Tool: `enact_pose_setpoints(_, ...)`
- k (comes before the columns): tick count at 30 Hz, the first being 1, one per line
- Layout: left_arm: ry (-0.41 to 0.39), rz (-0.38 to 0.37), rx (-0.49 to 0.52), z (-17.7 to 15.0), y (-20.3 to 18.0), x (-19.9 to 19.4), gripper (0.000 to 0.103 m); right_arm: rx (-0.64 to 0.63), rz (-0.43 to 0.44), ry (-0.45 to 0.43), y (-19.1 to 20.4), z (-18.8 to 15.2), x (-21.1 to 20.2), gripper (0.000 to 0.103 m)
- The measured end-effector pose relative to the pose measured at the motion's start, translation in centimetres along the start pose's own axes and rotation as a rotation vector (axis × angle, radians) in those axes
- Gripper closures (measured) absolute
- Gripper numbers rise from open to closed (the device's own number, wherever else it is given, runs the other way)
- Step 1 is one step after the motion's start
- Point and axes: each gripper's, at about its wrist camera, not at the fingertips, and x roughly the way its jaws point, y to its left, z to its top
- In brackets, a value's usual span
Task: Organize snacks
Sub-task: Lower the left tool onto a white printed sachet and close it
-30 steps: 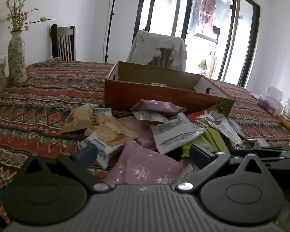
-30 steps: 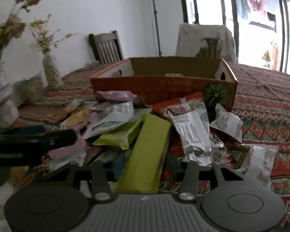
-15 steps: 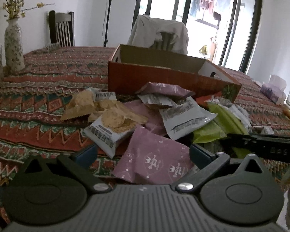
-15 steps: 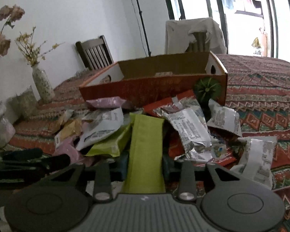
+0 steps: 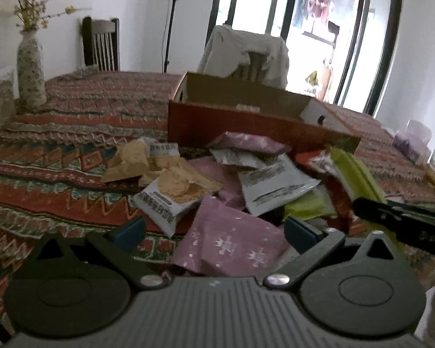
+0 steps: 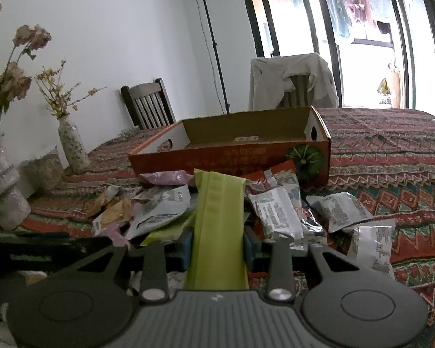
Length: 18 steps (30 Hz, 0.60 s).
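A pile of snack packets lies on the patterned tablecloth in front of an open orange cardboard box (image 5: pixel 246 127) (image 6: pixel 231 156). My right gripper (image 6: pixel 217 249) is shut on a long green packet (image 6: pixel 217 217) and holds it lifted above the pile; the packet also shows in the left wrist view (image 5: pixel 353 174). My left gripper (image 5: pixel 214 232) is open and empty, its fingers either side of a pink packet (image 5: pixel 231 243) that lies below. White packets (image 5: pixel 272 185), a cracker packet (image 5: pixel 174 194) and silver packets (image 6: pixel 278 214) lie around.
A flower vase (image 5: pixel 30 69) (image 6: pixel 72 145) and a jar (image 6: pixel 49 168) stand at the left of the table. Two chairs (image 6: pixel 150 104) stand behind it, one draped in a white cloth (image 6: pixel 292 81). The box holds one small item (image 6: pixel 246 138).
My right gripper has raised the green packet off the pile and both views have tilted upward. My left gripper has stayed open over the pink packet.
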Motion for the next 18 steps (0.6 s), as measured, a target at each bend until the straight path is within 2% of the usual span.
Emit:
enact_pose_setpoints(6, 0.008, 0.015, 0.008, -1.4, -3.6, -1.9, 0.0, -0.004, 0.028, -0.01, -0.4, -0.9, -1.4, 0.069)
enact_pose_setpoints(11, 0.037, 0.089, -0.02, -2.5, -5.9, -1.5, 0.0, -0.029, 0.014, -0.028, -1.3, -2.1, -3.2, 0.069)
enact_pose_setpoints(15, 0.075, 0.175, -0.04, -3.5, -7.2, -0.7, 0.0, -0.026, 0.009, -0.024, -2.4, -3.0, -3.9, 0.069)
enact_pose_setpoints(17, 0.102, 0.206, -0.05, -3.9, -7.6, -0.2, 0.003, -0.02, 0.014, -0.02, -2.9, -3.4, -4.1, 0.069)
enact_pose_setpoints(18, 0.113, 0.212, -0.057, -4.1, -7.6, 0.0, 0.011, -0.019, 0.019, -0.019, -3.0, -3.5, -4.1, 0.069)
